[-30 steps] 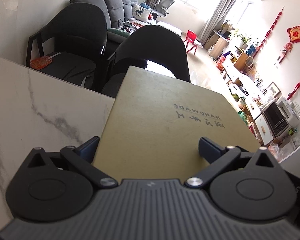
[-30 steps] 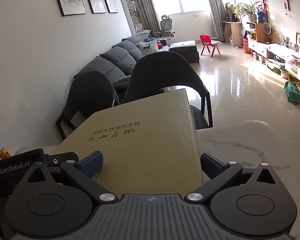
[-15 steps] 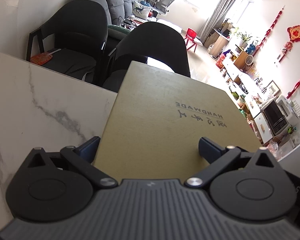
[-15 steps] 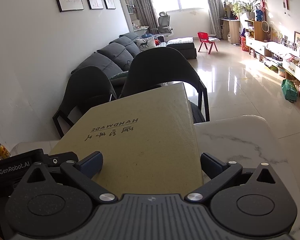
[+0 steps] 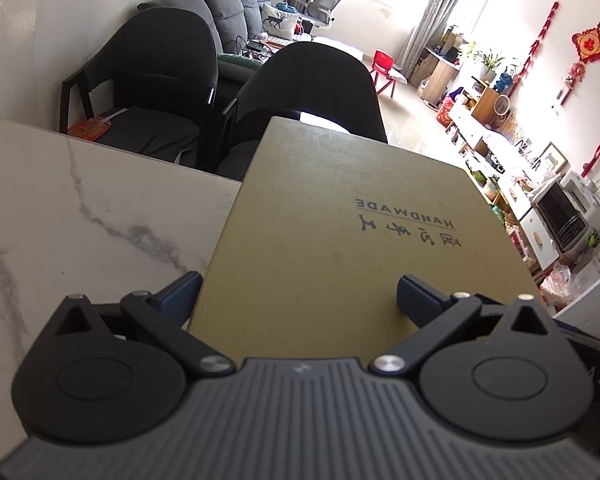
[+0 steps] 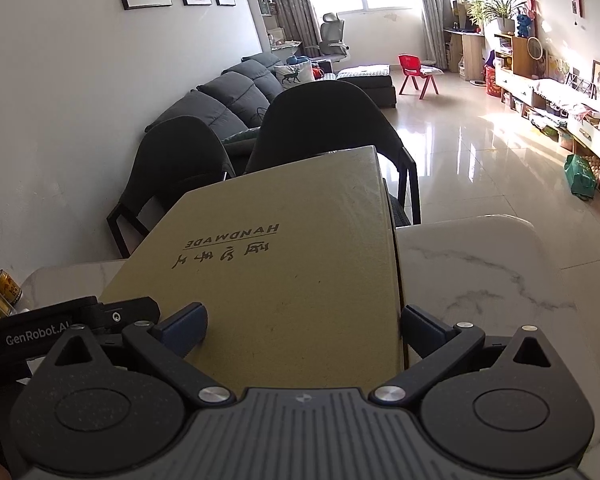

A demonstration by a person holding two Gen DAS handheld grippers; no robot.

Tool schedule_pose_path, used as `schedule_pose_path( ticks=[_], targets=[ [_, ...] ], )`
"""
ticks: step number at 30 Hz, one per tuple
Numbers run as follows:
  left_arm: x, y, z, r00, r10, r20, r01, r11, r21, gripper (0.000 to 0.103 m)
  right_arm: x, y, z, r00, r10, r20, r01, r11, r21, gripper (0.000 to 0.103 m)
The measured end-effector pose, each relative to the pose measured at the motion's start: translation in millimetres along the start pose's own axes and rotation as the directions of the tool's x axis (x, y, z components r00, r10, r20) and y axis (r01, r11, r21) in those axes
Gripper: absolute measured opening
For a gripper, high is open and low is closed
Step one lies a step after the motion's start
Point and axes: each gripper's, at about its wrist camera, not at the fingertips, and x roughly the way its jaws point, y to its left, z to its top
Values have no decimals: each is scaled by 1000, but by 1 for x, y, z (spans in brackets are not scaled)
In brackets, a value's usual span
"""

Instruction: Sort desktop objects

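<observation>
Straddling the near edge of a flat kraft-brown box point(image 5: 340, 232), the left tool point(image 5: 300, 296) is sitting with its blue-tipped fingers point(image 5: 180, 294) spread wide. One is at the box's left side and the other is resting over its lid; whether either is actually pressing is not clear. The right tool point(image 6: 304, 320) is doing the same at the box's right side, jaws wide apart, one finger on the lid and the other just beside the box's right wall.

The box is lying flat on the marble bench point(image 5: 80, 208), printed "HANDMADE", with its far end reaching toward the black chairs point(image 5: 312, 88) beyond it. It is looking stiff, broad and probably light. The smooth card could be slippery, so taking it by both side walls should steady it best. Drink cans point(image 6: 6, 286) are standing well to the box's left.
</observation>
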Motion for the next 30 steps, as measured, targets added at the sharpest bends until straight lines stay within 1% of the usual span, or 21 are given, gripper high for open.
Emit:
schedule_pose_path(
  ticks=[9, 12, 16, 19, 30],
  targets=[
    [4, 1, -12, 999, 11, -33, -10, 1000, 28, 103, 1, 1, -11, 1000, -12, -27, 12, 1000, -12, 103],
    [4, 3, -14, 999, -1, -48, 3, 1000, 25, 103, 2, -2, -12, 999, -8, -37, 8, 1000, 0, 103],
    [5, 10, -17, 997, -26, -75, 27, 1000, 10, 103, 2, -6, -9, 999, 17, -46, -15, 999, 29, 103],
    [3, 15, -18, 996, -57, -74, 56, 998, -13, 103, -1, -7, -9, 998, 32, -51, -31, 999, 21, 103],
    [-2, 19, -21, 996, -46, -76, 43, 998, -36, 103, -11, -27, -8, 999, 16, -37, -13, 996, 88, 103]
  ],
)
